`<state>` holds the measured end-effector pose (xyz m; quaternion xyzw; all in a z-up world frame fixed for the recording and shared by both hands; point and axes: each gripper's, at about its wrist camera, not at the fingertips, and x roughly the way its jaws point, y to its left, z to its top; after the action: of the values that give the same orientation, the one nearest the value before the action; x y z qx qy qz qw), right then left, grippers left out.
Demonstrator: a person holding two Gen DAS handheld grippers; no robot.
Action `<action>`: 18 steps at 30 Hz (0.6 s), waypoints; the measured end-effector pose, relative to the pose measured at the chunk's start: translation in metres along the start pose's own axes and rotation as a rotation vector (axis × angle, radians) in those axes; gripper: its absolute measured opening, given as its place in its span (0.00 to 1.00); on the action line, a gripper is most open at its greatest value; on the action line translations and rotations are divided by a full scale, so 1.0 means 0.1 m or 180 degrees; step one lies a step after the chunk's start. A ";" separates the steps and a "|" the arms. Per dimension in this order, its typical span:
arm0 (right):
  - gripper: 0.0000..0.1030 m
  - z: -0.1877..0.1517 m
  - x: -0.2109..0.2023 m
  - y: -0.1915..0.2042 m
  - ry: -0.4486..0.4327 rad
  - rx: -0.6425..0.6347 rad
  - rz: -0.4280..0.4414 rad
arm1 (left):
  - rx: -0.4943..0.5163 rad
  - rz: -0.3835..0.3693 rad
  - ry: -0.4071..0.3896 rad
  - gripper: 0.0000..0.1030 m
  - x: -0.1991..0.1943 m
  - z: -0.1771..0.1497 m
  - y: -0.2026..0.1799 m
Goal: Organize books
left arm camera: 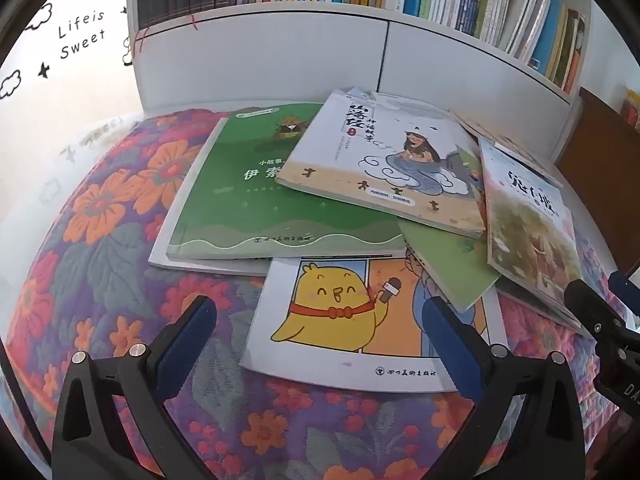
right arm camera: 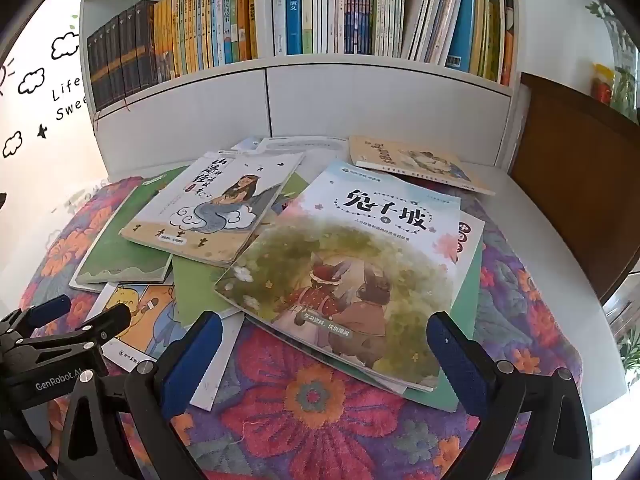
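From where I sit, nothing is sorted yet: the loose books lie in a messy overlapping heap on the table [left arm camera: 100,264], which wears a flowered cloth, in front of the white bookshelf [right arm camera: 384,92] whose row of upright books already looks full. Going left to right, the green book [left arm camera: 240,208] lies furthest left, with the mermaid-cover book [left arm camera: 384,168] lapping over its right corner. Below them the yellow chick book [left arm camera: 344,320] sits nearest my left gripper [left arm camera: 320,340], whose fingers stand wide apart with nothing between them; the chick cover lies just ahead of the gap. Further right, the rabbit-cover book [right arm camera: 352,280] tops its own small stack, and my right gripper [right arm camera: 324,352] hovers at its near edge, fingers spread wide and holding nothing. Behind it, a tan book [right arm camera: 420,164] lies flat close to the shelf base. I judge the job as barely begun: every loose book needs gathering, squaring into one pile or shelving, and the first pick has not yet been made
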<state>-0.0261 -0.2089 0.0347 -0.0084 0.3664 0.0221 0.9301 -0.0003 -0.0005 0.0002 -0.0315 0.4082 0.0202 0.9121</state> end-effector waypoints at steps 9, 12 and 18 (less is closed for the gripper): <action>0.99 -0.11 0.12 0.02 0.0105 -0.0010 -0.0007 | -0.0049 -0.0034 0.0060 0.99 0.15 -0.05 0.06; 0.99 -0.14 0.16 0.05 0.0126 -0.0013 0.0004 | -0.0118 -0.0074 0.0114 0.99 0.22 -0.07 0.11; 0.99 -0.17 0.19 0.05 0.0180 0.0018 0.0067 | -0.0167 -0.0055 0.0141 0.99 0.27 -0.10 0.15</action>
<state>-0.0237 -0.2037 0.0094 -0.0025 0.3928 0.0306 0.9191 0.0097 0.0136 -0.0271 -0.0593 0.4274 0.0222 0.9018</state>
